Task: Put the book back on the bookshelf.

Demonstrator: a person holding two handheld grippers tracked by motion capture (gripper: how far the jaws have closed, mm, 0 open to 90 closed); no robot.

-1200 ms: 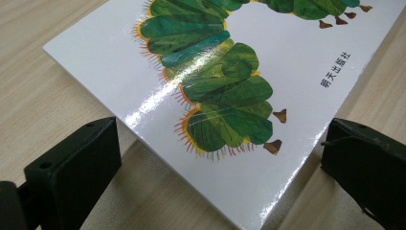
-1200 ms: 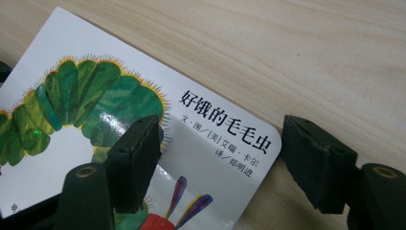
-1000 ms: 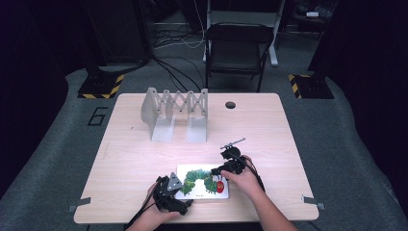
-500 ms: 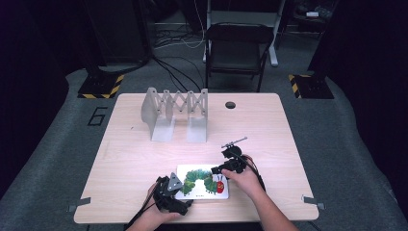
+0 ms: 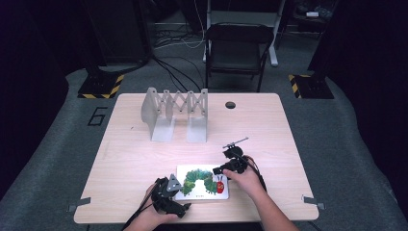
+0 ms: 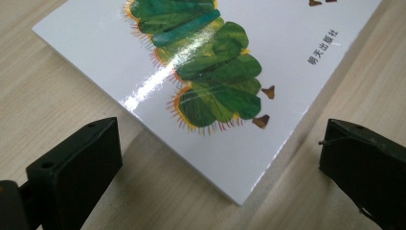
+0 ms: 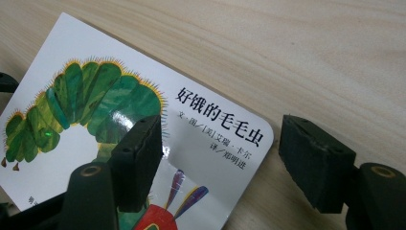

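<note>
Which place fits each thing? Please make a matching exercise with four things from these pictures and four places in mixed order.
Things:
1. book
2. folding rack
3. chair
4. right gripper

Places:
A. on the floor behind the table
B. at the right corner of the book, jaws apart
C. flat near the front edge of the table
D. standing at the far side of the table

Pairs: 1-C, 2-D, 3-A, 4-B

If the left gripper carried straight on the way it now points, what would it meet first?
Most likely the picture book: its near corner lies between the left gripper's open jaws, flat on the wooden table. How high the jaws ride is hard to judge.
</note>
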